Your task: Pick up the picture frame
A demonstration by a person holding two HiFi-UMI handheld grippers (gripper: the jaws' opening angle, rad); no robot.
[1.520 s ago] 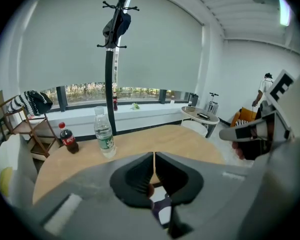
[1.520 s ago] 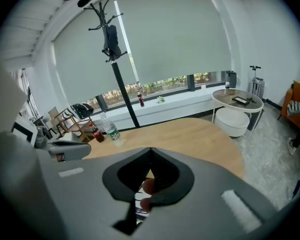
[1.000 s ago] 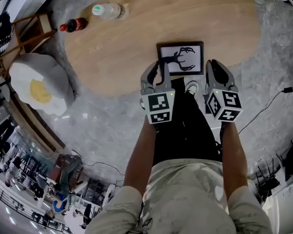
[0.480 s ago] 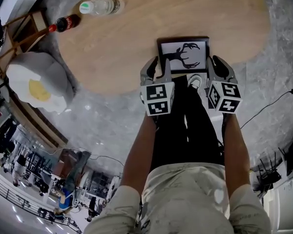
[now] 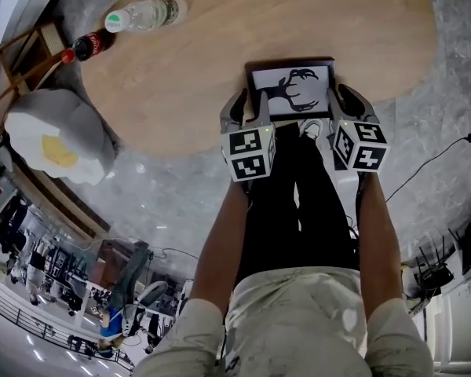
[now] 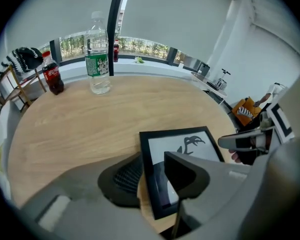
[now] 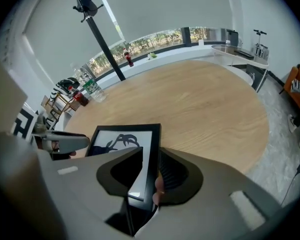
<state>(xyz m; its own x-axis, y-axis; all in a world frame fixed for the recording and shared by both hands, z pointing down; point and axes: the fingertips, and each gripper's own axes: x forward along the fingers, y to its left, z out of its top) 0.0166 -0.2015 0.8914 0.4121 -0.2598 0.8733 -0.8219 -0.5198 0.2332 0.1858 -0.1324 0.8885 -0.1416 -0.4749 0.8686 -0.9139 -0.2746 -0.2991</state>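
Picture frame (image 5: pixel 290 89): flat on counter (image 5: pixel 204 53), unlifted. Left gripper (image 5: pixel 250 110), right gripper (image 5: pixel 344 107): fingers just opening, astride frame's edges, not clamped; grasp, lift outstanding.

picture frame (image 5: pixel 290 90) near corners behind jaws, table (image 5: pixel 180 69) cropped at top

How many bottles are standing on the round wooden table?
2: a clear water bottle and a cola bottle, side by side at the far left edge of the table. None seems hidden.
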